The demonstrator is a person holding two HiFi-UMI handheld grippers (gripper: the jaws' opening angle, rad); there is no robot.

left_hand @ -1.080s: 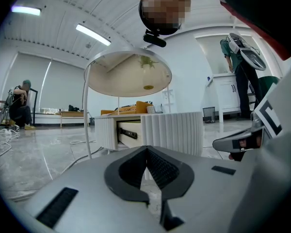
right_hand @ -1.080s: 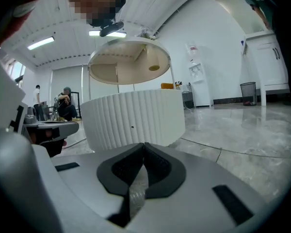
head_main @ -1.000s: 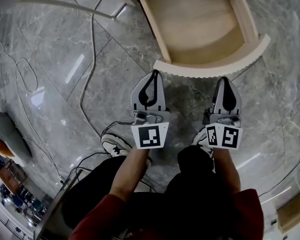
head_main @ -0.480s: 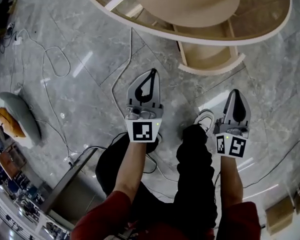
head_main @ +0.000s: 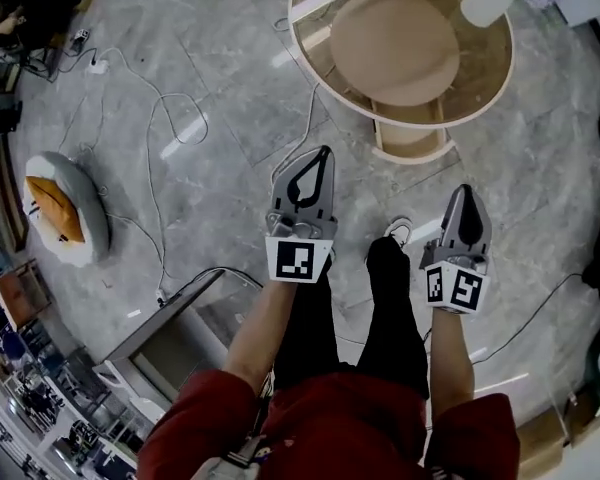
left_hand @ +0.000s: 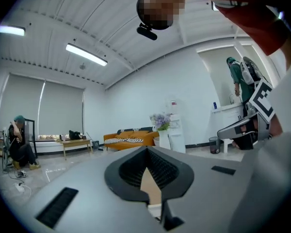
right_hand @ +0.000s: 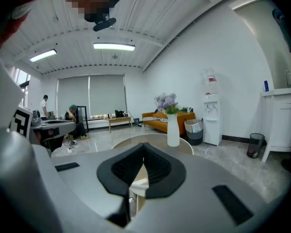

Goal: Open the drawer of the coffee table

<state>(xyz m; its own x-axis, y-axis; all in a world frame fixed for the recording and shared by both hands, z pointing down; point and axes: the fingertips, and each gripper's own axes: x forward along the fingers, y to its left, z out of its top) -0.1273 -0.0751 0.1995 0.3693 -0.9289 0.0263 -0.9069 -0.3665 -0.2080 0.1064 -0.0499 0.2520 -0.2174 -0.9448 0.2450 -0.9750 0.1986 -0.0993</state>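
While the person stands on the grey marble floor (head_main: pixel 210 98), the left gripper (head_main: pixel 323 156) and the right gripper (head_main: pixel 463 192) are held out side by side, well apart from the furniture. Each gripper's own view shows its jaws pressed together with nothing between them. Farther off, the round coffee table (head_main: pixel 485 68) has its drawer (head_main: pixel 410 138) pulled out on the near side, standing open. A white vase (head_main: pixel 485 0) of purple flowers stands at the tabletop's far right edge.
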